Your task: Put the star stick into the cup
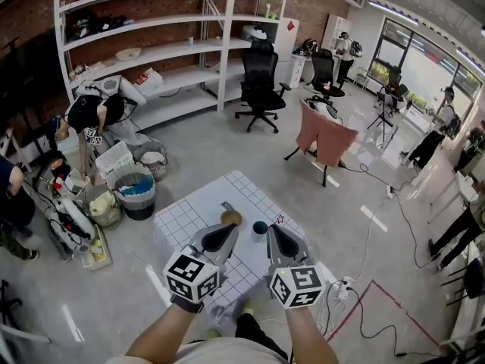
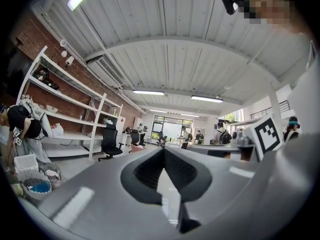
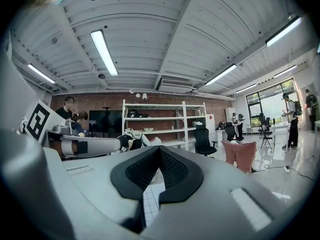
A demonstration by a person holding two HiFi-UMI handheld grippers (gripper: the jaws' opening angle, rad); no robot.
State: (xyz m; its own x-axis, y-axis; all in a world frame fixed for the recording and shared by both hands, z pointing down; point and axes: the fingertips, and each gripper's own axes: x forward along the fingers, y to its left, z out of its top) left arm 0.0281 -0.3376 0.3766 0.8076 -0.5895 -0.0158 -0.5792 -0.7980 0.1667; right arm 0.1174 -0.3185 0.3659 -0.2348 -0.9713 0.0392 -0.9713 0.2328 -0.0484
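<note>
A white gridded table [image 1: 193,214] sits below me in the head view. On it stand a small dark blue cup [image 1: 260,228] and a brown round object [image 1: 231,218]. The star stick [image 1: 279,220], thin with a small star, lies just right of the cup. My left gripper [image 1: 229,230] hovers shut with its tip beside the brown object. My right gripper [image 1: 272,231] is also shut, its tip close to the cup and the stick. Both gripper views look out over the room: the left gripper [image 2: 162,151] and right gripper [image 3: 160,149] have jaws meeting with nothing between them.
Baskets and a bin [image 1: 139,193] stand left of the table. A pink chair [image 1: 327,136] and a black office chair [image 1: 260,82] are farther off, before white shelves [image 1: 167,51]. Cables and a power strip [image 1: 345,285] lie on the floor at the right. People stand around the room.
</note>
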